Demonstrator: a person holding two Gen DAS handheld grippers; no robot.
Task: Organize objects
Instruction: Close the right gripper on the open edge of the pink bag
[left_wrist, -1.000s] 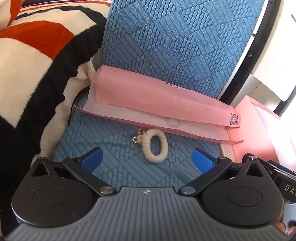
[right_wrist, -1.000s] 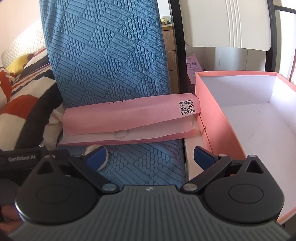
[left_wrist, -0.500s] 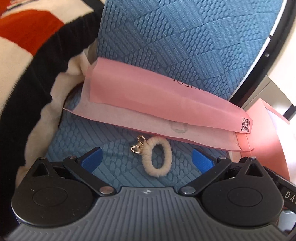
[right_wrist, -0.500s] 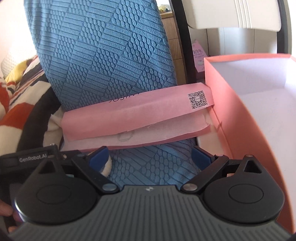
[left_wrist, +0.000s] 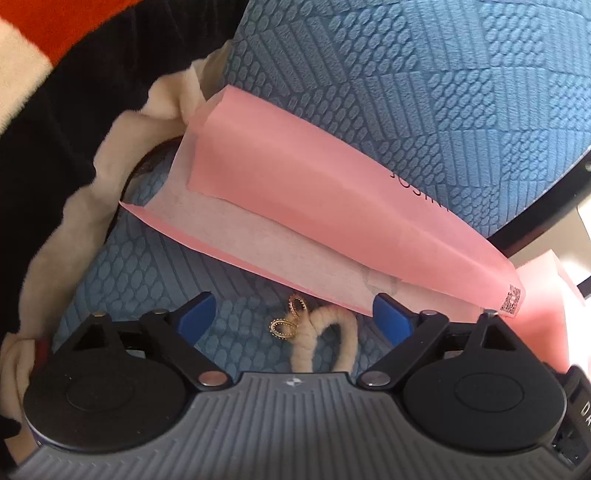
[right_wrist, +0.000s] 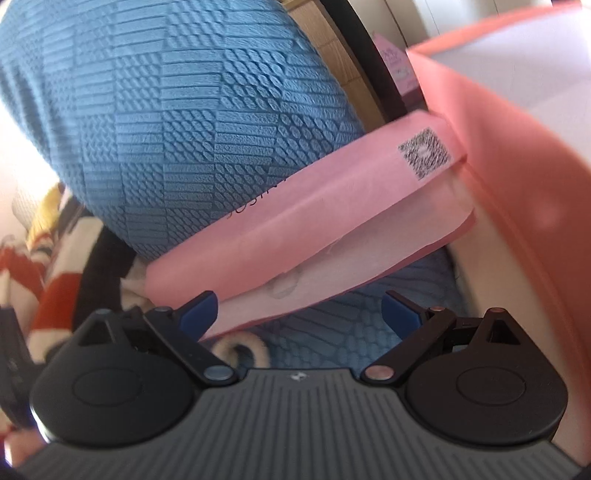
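A cream hair tie (left_wrist: 325, 341) with a gold charm (left_wrist: 291, 315) lies on the blue textured chair seat (left_wrist: 155, 266). My left gripper (left_wrist: 295, 319) hangs just over it; its jaws are closing with the tie between them, blue pads clear of it. A pink paper envelope (left_wrist: 325, 184) leans open against the chair back behind the tie. In the right wrist view the same envelope (right_wrist: 314, 214) lies ahead and the hair tie (right_wrist: 240, 349) peeks out low on the left. My right gripper (right_wrist: 299, 314) is open over the seat with nothing between its fingers.
A pink box (right_wrist: 517, 155) with a white inside stands right of the chair. A red, black and cream blanket (left_wrist: 55, 129) crowds the seat's left side. The blue chair back (right_wrist: 184, 110) rises behind the envelope, and its black frame (left_wrist: 546, 206) runs down the right.
Both grippers came lower and closer to the seat, rolling as they went. The hair tie now sits between the left fingers, partly hidden under the gripper body. The left jaws have narrowed a little.
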